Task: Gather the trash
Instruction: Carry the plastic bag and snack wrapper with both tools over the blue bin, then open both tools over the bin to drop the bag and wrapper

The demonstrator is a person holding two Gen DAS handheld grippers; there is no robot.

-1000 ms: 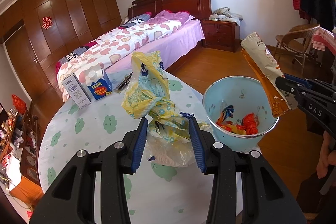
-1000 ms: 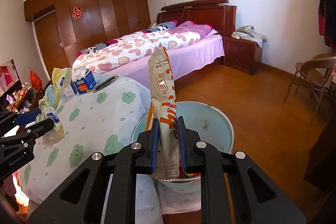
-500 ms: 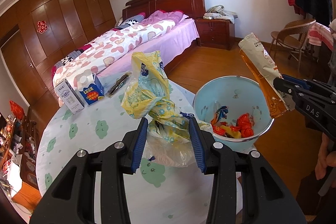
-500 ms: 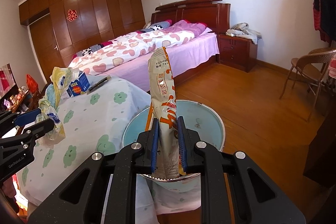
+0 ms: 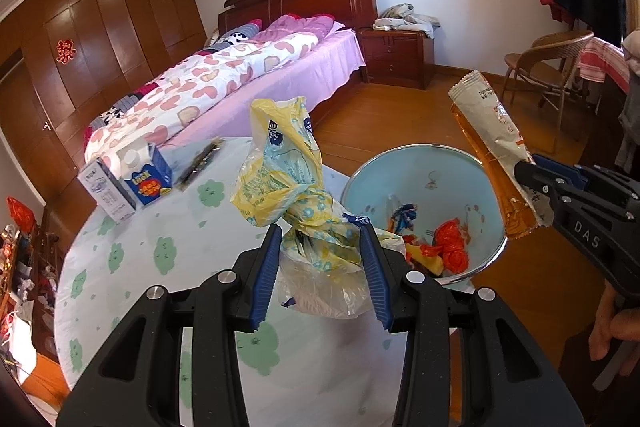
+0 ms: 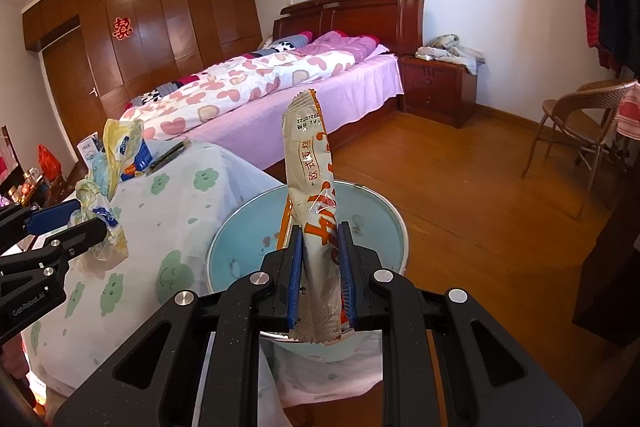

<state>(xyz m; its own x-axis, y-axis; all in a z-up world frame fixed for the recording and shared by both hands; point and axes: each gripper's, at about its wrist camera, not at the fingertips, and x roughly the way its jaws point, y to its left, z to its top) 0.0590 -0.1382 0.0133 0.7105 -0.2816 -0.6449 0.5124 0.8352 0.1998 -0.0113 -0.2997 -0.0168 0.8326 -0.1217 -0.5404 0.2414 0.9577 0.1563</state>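
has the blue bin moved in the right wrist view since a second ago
Cannot tell. The blue bin looks larger and nearer the right gripper, and the bed shifts too, which suggests the camera moved.

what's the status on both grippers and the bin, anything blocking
Left gripper shut on yellow plastic bag. Right gripper shut on snack wrapper, above blue bin. Bin mouth open, nothing blocking.
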